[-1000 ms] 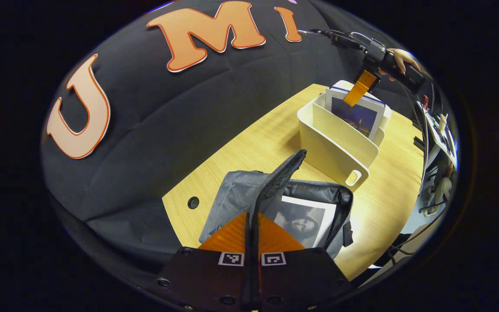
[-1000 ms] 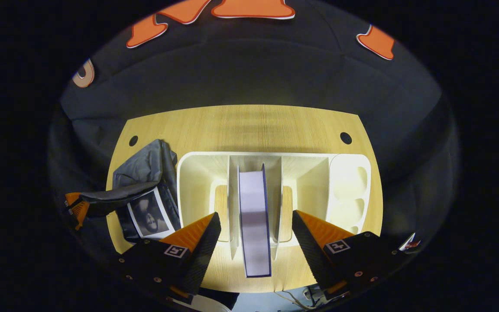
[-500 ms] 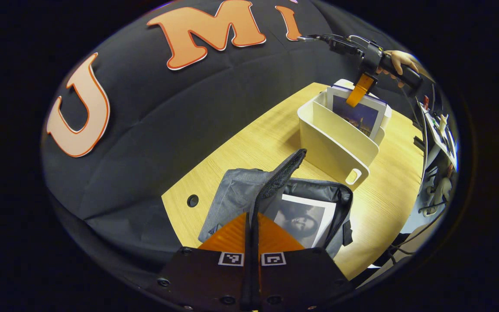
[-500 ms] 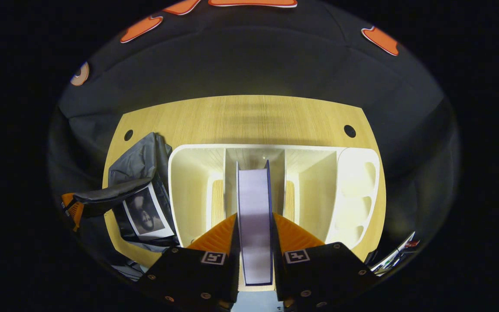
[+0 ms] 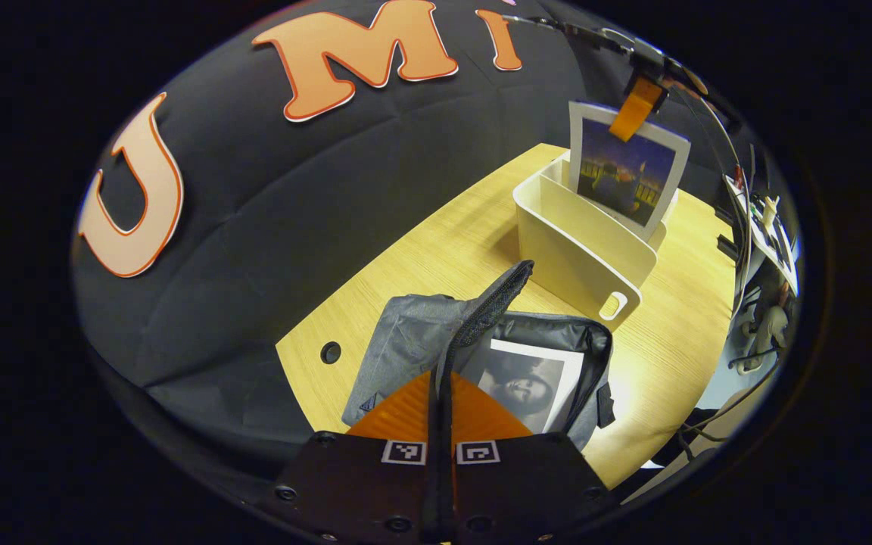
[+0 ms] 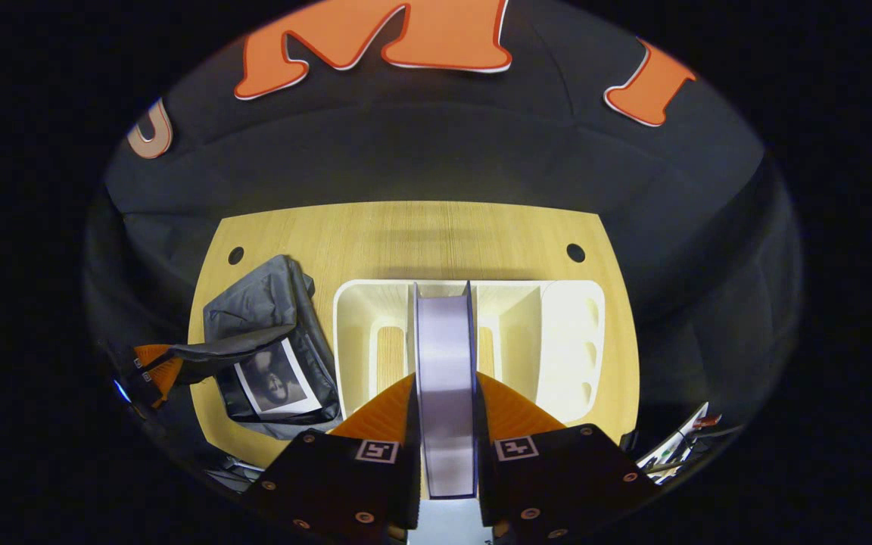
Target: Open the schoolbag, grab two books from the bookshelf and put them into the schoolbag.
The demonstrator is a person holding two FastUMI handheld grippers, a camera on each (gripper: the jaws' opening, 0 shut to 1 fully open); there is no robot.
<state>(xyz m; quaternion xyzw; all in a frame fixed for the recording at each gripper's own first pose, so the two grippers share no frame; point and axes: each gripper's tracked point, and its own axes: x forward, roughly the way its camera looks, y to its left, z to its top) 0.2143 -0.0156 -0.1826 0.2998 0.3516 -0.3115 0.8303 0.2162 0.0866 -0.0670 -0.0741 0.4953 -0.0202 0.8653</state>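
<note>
Two books matter to me at this moment. One book (image 5: 528, 381) with a black-and-white portrait cover lies flat inside the open grey schoolbag (image 5: 406, 344), which rests on the wooden tabletop (image 5: 443, 242) just beside the cream bookshelf (image 5: 576, 253). My left gripper (image 5: 440, 386) has its fingers closed on the raised flap (image 5: 493, 303) of the schoolbag, and the flap stands up from the bag's mouth.

My right gripper (image 6: 445, 393) has both fingers pressed on the second book (image 6: 445, 371), one on each cover, with the pale page edge facing me between them. From the left gripper view that second book (image 5: 625, 170) shows a dark evening-scene cover inside a white border, and it stands upright, lifted so that most of it is above the bookshelf's dividers, with its lower edge hidden behind the wall of the bookshelf. The bookshelf's other compartments (image 6: 375, 341) hold nothing I can see, and the end section (image 6: 576, 341) has rounded openings in its wall.

I cannot make out any readable title, brand or label on either book, the schoolbag or the bookshelf.
</note>
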